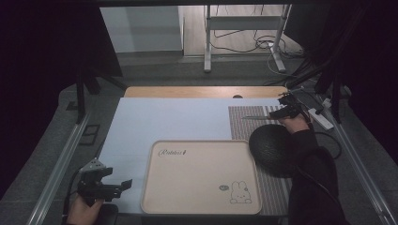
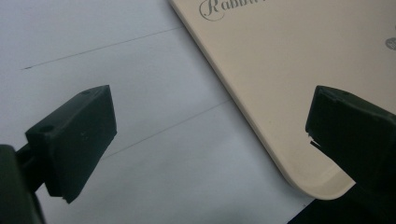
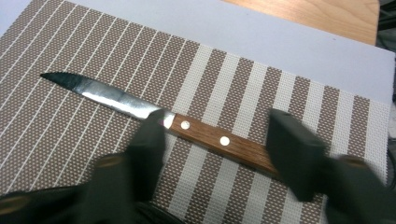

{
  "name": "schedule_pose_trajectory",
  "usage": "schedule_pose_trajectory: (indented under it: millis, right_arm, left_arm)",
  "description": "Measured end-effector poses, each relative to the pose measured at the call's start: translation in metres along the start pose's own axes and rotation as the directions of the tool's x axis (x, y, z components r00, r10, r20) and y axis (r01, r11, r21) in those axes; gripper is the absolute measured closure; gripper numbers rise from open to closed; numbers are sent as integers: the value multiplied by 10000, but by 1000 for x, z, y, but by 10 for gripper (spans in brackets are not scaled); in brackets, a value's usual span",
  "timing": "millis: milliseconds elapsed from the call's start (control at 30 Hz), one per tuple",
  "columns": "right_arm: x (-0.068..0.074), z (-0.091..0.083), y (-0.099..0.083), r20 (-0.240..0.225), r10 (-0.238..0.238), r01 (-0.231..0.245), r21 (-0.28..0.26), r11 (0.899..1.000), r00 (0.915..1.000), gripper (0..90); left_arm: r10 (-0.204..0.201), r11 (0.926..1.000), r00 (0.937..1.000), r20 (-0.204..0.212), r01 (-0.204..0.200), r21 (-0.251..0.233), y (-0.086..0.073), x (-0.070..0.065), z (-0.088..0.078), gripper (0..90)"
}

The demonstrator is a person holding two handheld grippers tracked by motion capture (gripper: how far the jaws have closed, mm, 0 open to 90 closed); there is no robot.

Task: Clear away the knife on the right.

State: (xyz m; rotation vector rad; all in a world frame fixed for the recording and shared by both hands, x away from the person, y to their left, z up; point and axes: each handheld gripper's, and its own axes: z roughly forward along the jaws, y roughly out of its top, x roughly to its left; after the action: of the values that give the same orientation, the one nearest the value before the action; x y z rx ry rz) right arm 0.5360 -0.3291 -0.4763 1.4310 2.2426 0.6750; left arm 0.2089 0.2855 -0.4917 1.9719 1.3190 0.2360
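Observation:
A knife [image 3: 116,100] with a wooden riveted handle lies flat on a brown striped placemat [image 3: 70,140], its blade pointing left in the right gripper view. My right gripper [image 3: 219,142] hangs just over the handle, one blurred jaw at each end of it, and I see no pad pressing on the wood. From above, that gripper [image 1: 281,112] is at the table's far right by the knife [image 1: 256,117]. My left gripper [image 1: 126,184] rests at the near left, jaws wide open with nothing between them [image 2: 210,126], beside the corner of a beige tray [image 2: 280,70].
The beige tray [image 1: 197,142], printed with a rabbit, fills the near middle on a pale blue mat [image 1: 141,122]. A dark round textured shape [image 1: 270,150] sits over the placemat [image 1: 239,126] beside the right sleeve. A wooden table edge [image 1: 187,91] runs along the back.

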Motion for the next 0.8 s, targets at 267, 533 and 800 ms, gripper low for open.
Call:
schedule_pose_trajectory:
  millis: [267, 533, 800]
  right_arm:
    - [-15, 8, 6, -205, 118, -109, 437, 9990, 9997, 896]
    - [-37, 27, 2, 385, 31, -53, 564, 9984, 9993, 896]
    - [-46, 25, -7, 10, 478, -478, 683, 9965, 9989, 895]
  left_arm:
    - [-15, 10000, 10000, -4, 15, 40, 0, 0, 0, 26]
    - [-29, 10000, 10000, 4, 29, 74, 0, 0, 1, 27]
    - [10, 10000, 10000, -35, -10, 99, 0, 0, 0, 27]
